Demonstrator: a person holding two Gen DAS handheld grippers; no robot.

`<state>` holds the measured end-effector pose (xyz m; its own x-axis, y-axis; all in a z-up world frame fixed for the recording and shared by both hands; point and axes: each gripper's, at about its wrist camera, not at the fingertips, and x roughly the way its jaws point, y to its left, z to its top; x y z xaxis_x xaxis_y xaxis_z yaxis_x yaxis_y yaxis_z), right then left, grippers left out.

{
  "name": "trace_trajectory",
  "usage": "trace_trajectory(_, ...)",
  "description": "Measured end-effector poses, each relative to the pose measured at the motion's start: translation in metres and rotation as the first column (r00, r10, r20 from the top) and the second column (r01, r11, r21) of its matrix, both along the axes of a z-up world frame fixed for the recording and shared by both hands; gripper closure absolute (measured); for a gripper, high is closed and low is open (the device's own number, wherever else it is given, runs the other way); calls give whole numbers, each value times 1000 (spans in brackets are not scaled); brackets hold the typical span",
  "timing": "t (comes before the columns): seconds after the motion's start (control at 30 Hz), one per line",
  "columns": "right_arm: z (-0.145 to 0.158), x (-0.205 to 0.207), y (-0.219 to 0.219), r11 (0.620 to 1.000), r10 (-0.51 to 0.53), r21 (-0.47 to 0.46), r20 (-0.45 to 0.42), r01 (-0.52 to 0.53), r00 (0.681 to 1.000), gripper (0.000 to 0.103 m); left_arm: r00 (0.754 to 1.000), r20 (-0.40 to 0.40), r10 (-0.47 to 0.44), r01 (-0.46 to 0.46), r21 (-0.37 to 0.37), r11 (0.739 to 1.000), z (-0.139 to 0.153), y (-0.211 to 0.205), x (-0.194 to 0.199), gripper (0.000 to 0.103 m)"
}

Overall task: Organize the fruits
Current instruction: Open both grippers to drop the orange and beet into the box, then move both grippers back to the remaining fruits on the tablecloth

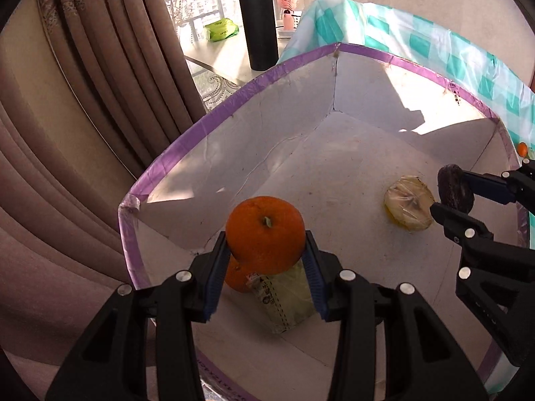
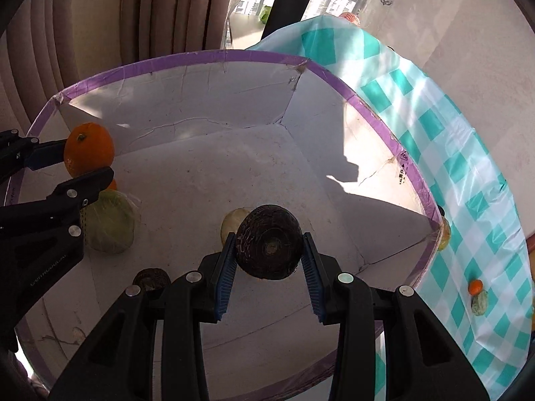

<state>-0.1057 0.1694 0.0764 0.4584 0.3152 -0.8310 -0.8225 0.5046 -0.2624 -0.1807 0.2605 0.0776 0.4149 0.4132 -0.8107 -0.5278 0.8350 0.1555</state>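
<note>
My left gripper [image 1: 265, 250] is shut on an orange [image 1: 265, 234] and holds it over the left part of a white cardboard box with a purple rim [image 1: 167, 157]. Under it lie a second orange [image 1: 235, 277] and a wrapped green vegetable [image 1: 287, 297]. My right gripper [image 2: 269, 257] is shut on a dark brown round fruit [image 2: 267, 242] above the box floor. A pale wrapped fruit half [image 1: 408, 202] lies on the box floor beside it. Another dark fruit [image 2: 151, 277] lies on the box floor left of the right gripper.
The box [image 2: 384, 117] sits on a teal checked tablecloth [image 2: 468, 173]. A small orange fruit [image 2: 475, 286] and a greenish one [image 2: 479, 303] lie on the cloth at right. Curtains [image 1: 83, 100] hang at left. A black flask [image 1: 257, 23] stands behind.
</note>
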Motion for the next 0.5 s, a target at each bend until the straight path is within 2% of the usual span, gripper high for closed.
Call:
trace_trajectory(0.13,-13,-9,10,998,46,-49,-28,-47,999,64,1000,-13,-15,15,8,1000,-2,0,1,59)
trace_trajectory(0.3,-15,-10,12,997,38,-59,-25,-40,999,63,1000,1,-22,22,9,1000,-3,0,1,56)
trace_trajectory(0.37,-12,-9,9,998,35,-45,-28,-36,999,52,999,25,-31,31,-5,1000,0,-1,0,36)
trace_trajectory(0.4,-11,-9,8,999,34,-35,-28,-35,999,39,998,46,-35,35,-11,999,2,-2,-2,25)
trace_trajectory(0.43,-10,-10,7,999,34,-28,-25,-35,999,33,998,55,-34,34,-8,999,4,-3,-3,20)
trace_trajectory(0.5,-9,-10,5,999,31,-16,-27,-32,999,33,998,62,-30,30,6,1000,7,-5,-4,16)
